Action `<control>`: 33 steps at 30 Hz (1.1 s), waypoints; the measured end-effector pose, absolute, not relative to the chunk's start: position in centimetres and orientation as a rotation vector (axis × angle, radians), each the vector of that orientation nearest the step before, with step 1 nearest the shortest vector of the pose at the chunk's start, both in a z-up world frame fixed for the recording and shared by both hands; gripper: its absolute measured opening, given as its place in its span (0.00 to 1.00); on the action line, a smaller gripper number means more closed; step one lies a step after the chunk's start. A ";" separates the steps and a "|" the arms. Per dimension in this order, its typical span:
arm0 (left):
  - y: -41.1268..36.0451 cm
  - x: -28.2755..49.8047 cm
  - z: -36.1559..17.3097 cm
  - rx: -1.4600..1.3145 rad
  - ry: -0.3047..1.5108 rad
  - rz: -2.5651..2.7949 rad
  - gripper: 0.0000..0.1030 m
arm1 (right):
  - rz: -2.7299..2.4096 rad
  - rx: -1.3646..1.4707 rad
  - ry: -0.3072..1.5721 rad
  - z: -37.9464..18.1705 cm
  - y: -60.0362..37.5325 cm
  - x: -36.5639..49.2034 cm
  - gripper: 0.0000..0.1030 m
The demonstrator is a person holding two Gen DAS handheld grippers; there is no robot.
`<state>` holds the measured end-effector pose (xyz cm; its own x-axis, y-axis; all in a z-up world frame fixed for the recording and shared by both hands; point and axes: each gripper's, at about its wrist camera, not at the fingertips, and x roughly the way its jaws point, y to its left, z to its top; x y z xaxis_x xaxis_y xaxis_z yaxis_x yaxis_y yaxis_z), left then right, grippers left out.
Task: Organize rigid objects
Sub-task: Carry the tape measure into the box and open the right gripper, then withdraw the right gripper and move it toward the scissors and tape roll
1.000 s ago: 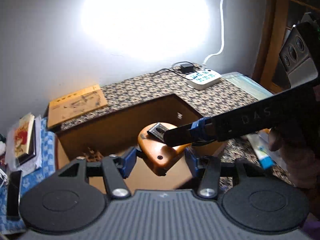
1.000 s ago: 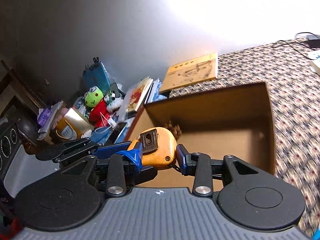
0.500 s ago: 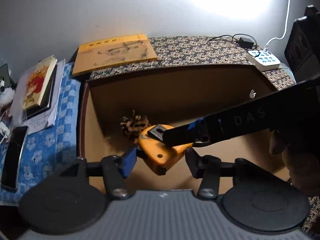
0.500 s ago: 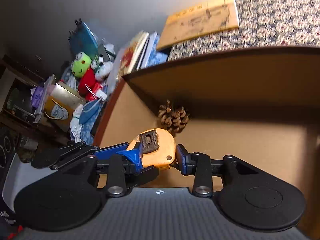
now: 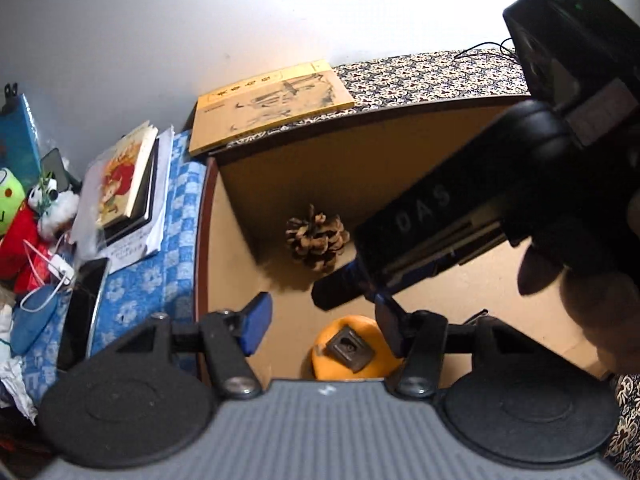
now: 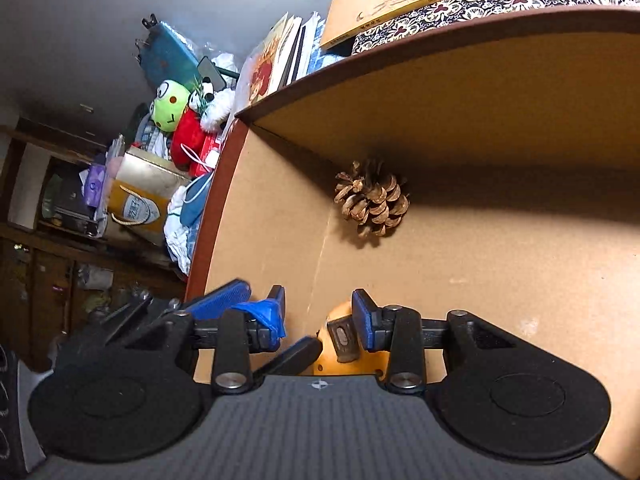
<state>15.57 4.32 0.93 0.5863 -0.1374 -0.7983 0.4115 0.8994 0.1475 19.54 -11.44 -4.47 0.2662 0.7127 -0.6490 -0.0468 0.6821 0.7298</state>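
Observation:
An orange tape measure [image 5: 354, 350] with a metal belt clip lies on the floor of a brown cardboard box [image 5: 256, 216]. It also shows low in the right wrist view [image 6: 340, 346]. A pine cone [image 5: 316, 240] sits near the box's far left corner, also seen in the right wrist view [image 6: 372, 200]. My left gripper [image 5: 320, 322] is open above the tape measure, not holding it. My right gripper [image 6: 318, 314] is open too, with the tape measure just below its right finger. The right gripper's body [image 5: 460, 224] crosses the left wrist view.
A yellow book [image 5: 272, 100] lies on the patterned cloth behind the box. Left of the box are stacked books [image 5: 124, 184], a phone [image 5: 82, 312], plush toys [image 6: 184, 120] and clutter on a blue checked cloth. A cabinet stands at far left [image 6: 40, 240].
Both grippers lowered into the box and opened. The tape measure, held between the fingers before, now lies on the box floor.

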 end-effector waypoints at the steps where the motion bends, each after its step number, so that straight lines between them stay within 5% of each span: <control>1: 4.3 15.5 1.0 0.334 0.894 -0.323 0.56 | 0.562 0.673 1.199 -4.4 -11.6 19.5 0.20; 33: 2.9 9.6 5.1 0.289 0.866 -0.166 0.68 | 0.296 0.491 0.804 3.0 -13.7 8.7 0.23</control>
<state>9.64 2.89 5.11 0.6381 -0.0268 -0.7695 0.2598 0.9483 0.1824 8.71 -13.72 3.00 0.6617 0.4317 -0.6130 -0.0679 0.8487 0.5245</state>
